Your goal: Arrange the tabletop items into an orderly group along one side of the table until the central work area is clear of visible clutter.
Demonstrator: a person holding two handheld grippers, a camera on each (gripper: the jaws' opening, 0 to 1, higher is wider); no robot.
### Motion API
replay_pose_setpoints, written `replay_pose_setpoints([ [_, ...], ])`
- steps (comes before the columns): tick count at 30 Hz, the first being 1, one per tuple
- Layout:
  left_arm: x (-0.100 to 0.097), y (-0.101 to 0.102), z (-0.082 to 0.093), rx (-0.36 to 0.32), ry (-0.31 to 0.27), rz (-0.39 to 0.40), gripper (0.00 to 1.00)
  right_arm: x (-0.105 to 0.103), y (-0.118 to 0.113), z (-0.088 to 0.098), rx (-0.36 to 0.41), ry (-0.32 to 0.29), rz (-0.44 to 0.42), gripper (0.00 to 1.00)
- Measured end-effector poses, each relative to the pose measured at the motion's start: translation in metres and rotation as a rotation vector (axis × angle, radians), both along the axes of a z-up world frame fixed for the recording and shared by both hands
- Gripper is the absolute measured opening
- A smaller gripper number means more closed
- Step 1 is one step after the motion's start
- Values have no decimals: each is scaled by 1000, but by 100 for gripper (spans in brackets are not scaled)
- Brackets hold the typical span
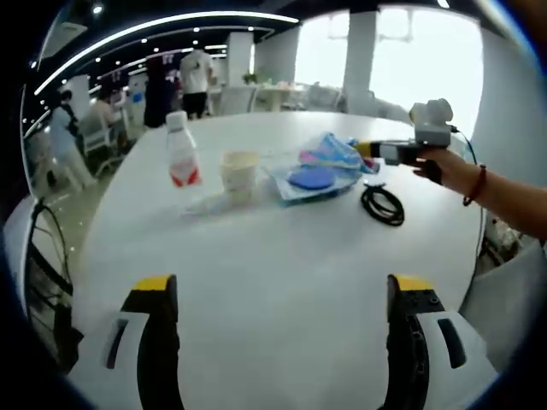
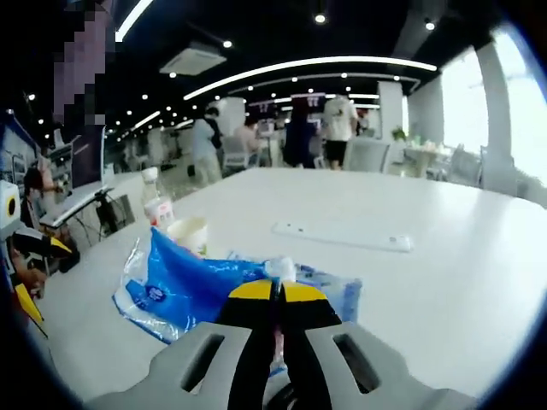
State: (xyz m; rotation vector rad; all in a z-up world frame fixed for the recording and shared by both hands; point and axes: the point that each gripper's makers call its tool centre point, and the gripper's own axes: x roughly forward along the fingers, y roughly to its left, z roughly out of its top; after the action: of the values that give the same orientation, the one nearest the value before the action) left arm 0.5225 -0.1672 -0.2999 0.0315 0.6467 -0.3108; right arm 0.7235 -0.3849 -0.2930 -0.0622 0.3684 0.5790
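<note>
On the white table [image 1: 282, 248] stand a clear bottle [image 1: 182, 154] with a red-and-white label and a paper cup [image 1: 239, 173]. To their right lies a crumpled blue plastic bag [image 1: 329, 158] with a blue disc [image 1: 312, 178] on it. My left gripper [image 1: 282, 295] is open, low over the near table, well short of them. My right gripper [image 1: 369, 149] comes in from the right, its tip at the bag's edge. In the right gripper view, my right gripper [image 2: 275, 290] is shut on the blue bag [image 2: 184, 290]. The cup [image 2: 190, 235] and bottle [image 2: 154, 205] stand behind it.
A coiled black cable [image 1: 382, 205] lies right of the bag, under the hand [image 1: 444, 166] that holds the right gripper. A long white strip [image 2: 342, 235] lies flat farther across the table. People, chairs and tables fill the hall behind.
</note>
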Motion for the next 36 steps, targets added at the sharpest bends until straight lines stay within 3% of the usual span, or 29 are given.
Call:
replay_pose_setpoints([
  [7,-1,-2,-2,4,8,-12,99,14,-36,-1,-11,-1,-64,1],
  [16,-3,2,-8,56,29,-18,99,30,-93,-6,-95,-21,-155,1],
  [27,-2,3,-12,39,37,-10,99,46,-157,-11,-225,-54,-264,1],
  [36,-3,4,-16,40,55,-7,99,56,-183,-20,-200,-48,-334,2],
])
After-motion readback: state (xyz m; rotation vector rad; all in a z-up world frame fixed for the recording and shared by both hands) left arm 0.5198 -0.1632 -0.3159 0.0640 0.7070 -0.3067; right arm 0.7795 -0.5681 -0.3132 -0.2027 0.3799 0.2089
